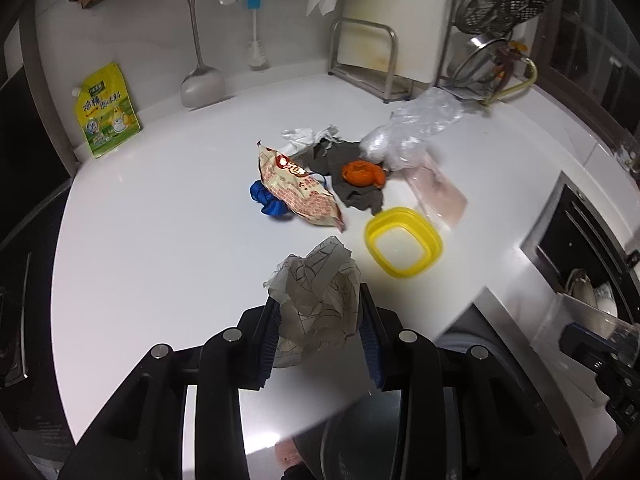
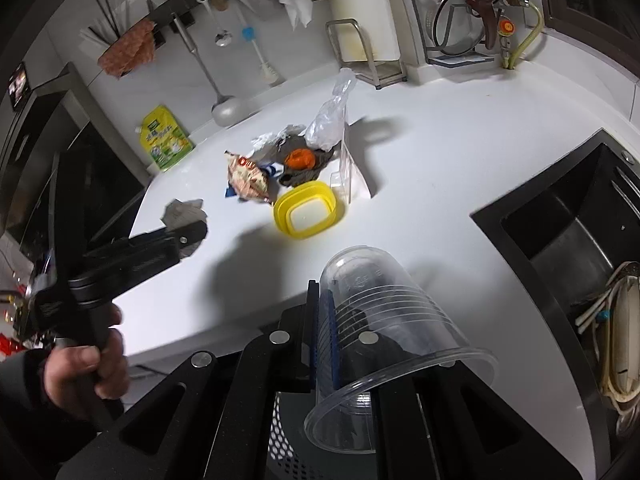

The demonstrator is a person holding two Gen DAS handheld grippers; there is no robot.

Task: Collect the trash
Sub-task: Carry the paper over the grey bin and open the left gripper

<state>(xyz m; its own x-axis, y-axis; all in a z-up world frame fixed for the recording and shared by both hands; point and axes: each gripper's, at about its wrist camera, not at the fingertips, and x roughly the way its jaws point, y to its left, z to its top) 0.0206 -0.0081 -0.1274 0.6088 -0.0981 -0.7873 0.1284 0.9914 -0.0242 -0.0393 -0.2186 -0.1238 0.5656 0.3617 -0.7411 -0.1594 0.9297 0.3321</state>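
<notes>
Item 1: left gripper (image 1: pixel 318 330), jaws clamped on one crumpled paper wrapper (image 1: pixel 316 300). I hold it lifted off the bench (image 1: pixel 160 220), pinched across its middle so the loose folds cannot spill; I judge it is on its way to a bin.

Item 2: right gripper (image 2: pixel 352 332), jaws closed on the wall of one clear plastic cup (image 2: pixel 384 344), one jaw outside and the other apparently inside, though the clear plastic makes this hard to confirm. The cup lies tilted, mouth toward the camera, above what looks like a perforated basket (image 2: pixel 288 440) beneath the jaws, probably the trash receptacle.

Item 3: trash remaining on the bench, well ahead of both sets of jaws, heaped together:
- one printed snack bag (image 1: pixel 298 186)
- one blue scrap (image 1: pixel 266 198), partly under the bag
- one grey rag (image 1: pixel 348 180)
- one orange peel (image 1: pixel 362 174), resting on the rag
- one white tissue wad (image 1: pixel 304 136)
- one clear plastic bag (image 1: pixel 408 132)
- one clear flat packet (image 1: pixel 436 190)
- one yellow container (image 1: pixel 402 242), nearest the jaws, open side up.

Item 4: one yellow seasoning pouch (image 1: pixel 106 110), upright against the wall, far left of the jaws; likely not trash.
</notes>
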